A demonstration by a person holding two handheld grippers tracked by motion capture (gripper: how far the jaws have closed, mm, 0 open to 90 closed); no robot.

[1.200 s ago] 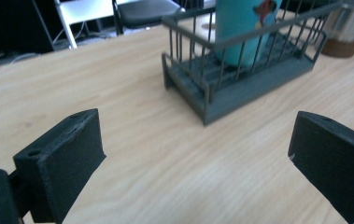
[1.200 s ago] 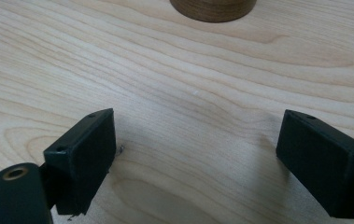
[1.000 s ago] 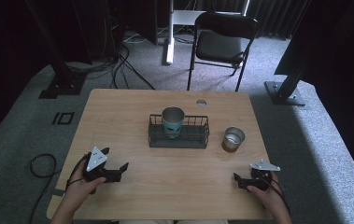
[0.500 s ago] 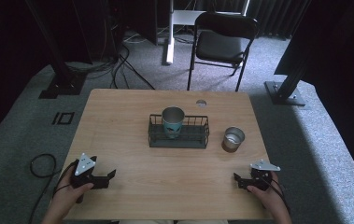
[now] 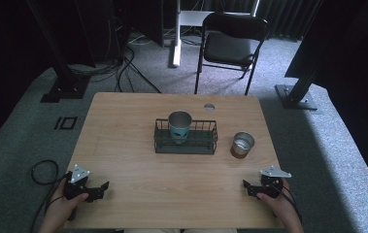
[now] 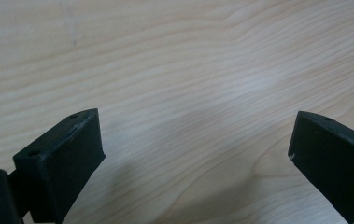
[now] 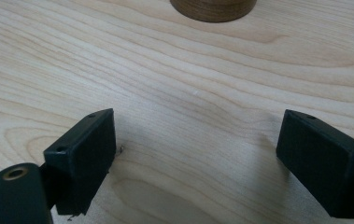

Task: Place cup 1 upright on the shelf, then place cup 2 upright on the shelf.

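Note:
A black wire basket [image 5: 186, 142] stands at the middle of the wooden table [image 5: 123, 141], and a teal can [image 5: 179, 126] stands upright inside its left part. A brown can [image 5: 242, 144] [image 7: 213, 8] with a silvery open top stands on the table just right of the basket. My left gripper [image 5: 102, 190] [image 6: 195, 154] rests open at the table's front left corner, its jaws wide apart over bare wood. At the front right, my right gripper [image 5: 247, 187] [image 7: 195, 154] rests open too, pointing toward the brown can with nothing between its jaws.
A small round cable hole [image 5: 209, 107] sits near the table's far edge. Beyond the table stands a black folding chair [image 5: 230, 46]. Stand feet [image 5: 62, 90] and cables [image 5: 133, 73] lie on the grey carpet. A cable loop [image 5: 43, 172] trails from the left gripper.
My left gripper has drawn back toward the front left corner of the table and lowered onto it. The right gripper has stayed in place.

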